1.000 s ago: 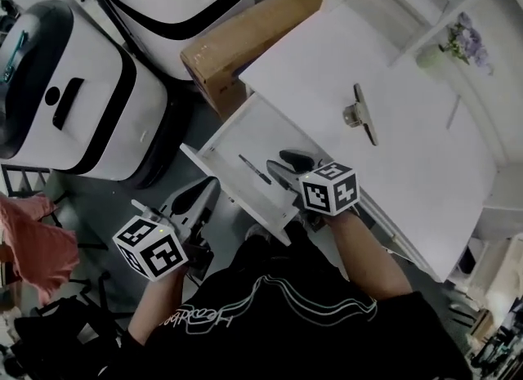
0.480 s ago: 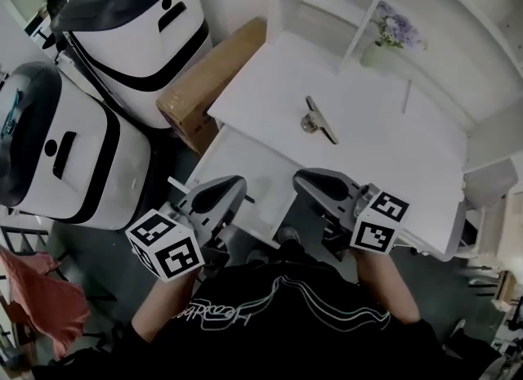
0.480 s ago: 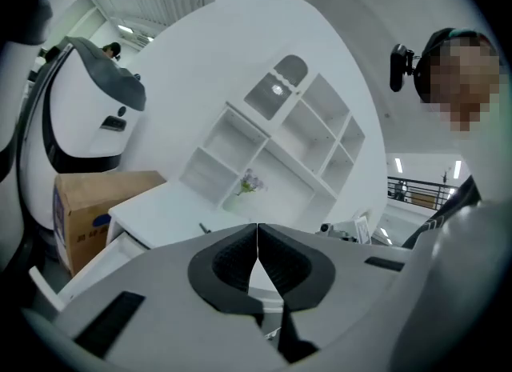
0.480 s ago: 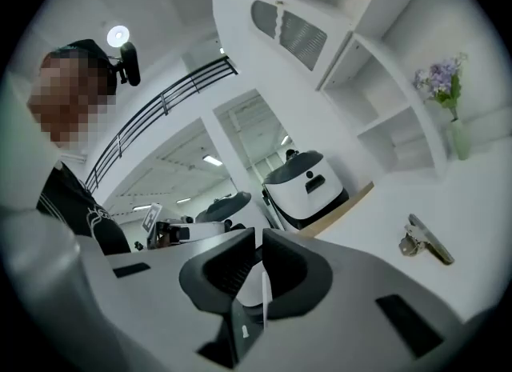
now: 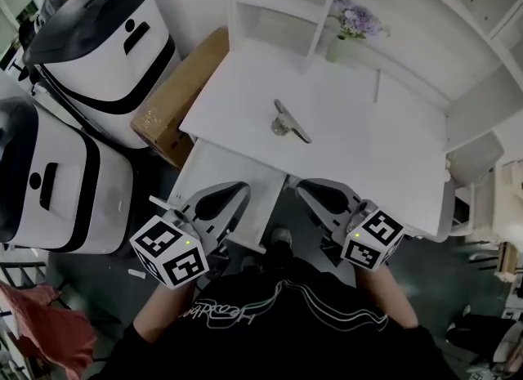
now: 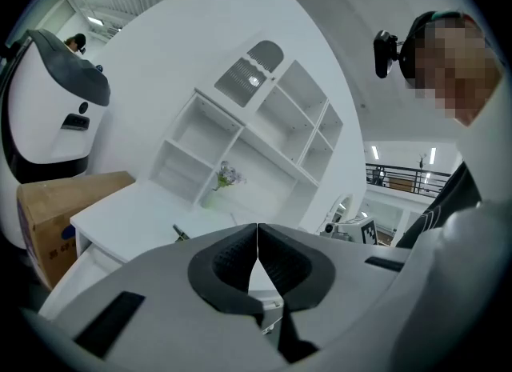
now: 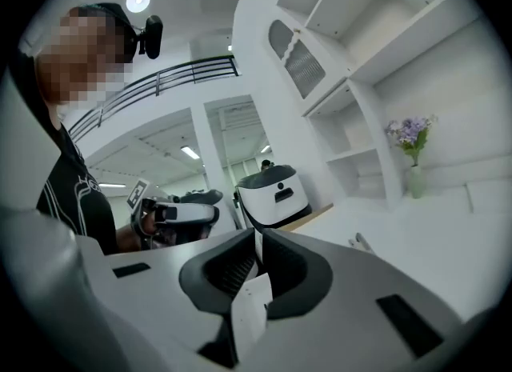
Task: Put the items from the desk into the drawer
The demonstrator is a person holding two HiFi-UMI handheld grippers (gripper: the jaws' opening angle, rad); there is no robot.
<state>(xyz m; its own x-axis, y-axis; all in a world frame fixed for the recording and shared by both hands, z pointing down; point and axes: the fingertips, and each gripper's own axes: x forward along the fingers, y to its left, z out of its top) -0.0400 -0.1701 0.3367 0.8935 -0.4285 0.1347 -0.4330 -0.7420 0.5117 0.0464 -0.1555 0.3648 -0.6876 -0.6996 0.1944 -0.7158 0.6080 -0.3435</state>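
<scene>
— What is hard to see here?

— The inside of the open white drawer [image 5: 237,170], just below the middle of the head view. The left gripper [image 5: 233,193] covers its near part, so only a bare strip of its floor shows. The person's dark shirt fills the bottom edge.

— What differs from a second ago?

— Then the right gripper [image 5: 309,189] reached over the drawer, where a slim dark stick lay. Now both grippers sit drawn back at the drawer's near edge, and the stick is out of sight.

— And the grippers themselves?

— In the left gripper view the left gripper [image 6: 258,238] has its jaws pressed fully together with nothing between them. The right gripper [image 7: 258,246] is closed too, with a thin white slip [image 7: 252,302] pinched between its black pads and hanging down. Whether it is paper or card is unclear. The silver metal clip [image 5: 290,121] lies on the white table [image 5: 368,141] at upper centre, well apart from both grippers.
</scene>
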